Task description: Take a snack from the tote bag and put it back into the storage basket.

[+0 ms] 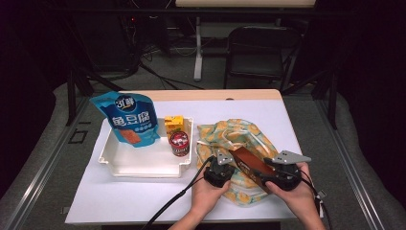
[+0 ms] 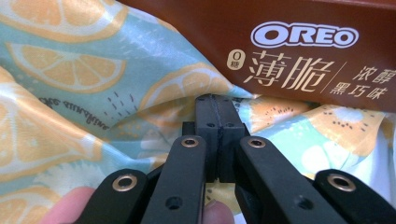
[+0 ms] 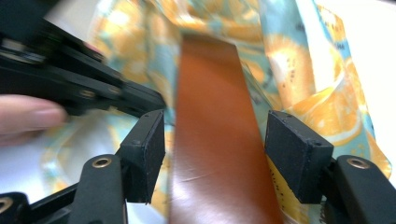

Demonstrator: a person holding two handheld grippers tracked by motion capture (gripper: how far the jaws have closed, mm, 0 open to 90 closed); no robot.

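Left hand-held gripper point(image 2: 215, 105) is clamped shut on the lemon-print bag point(image 2: 84, 93); bag mouth to be held taut. Right hand-held gripper point(image 3: 215, 154) stands open astride the Oreo box point(image 3: 215, 140), pads clear; box to be slid in squarely.

Oreo box point(image 1: 249, 165) on bag point(image 1: 239, 139), tray point(image 1: 143, 165) w/ pouch point(image 1: 128, 120) left.

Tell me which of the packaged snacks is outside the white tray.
The brown Oreo box: it lies on the orange-print cloth bag between the two grippers. The blue pouch, yellow carton and small can all sit in the white tray.
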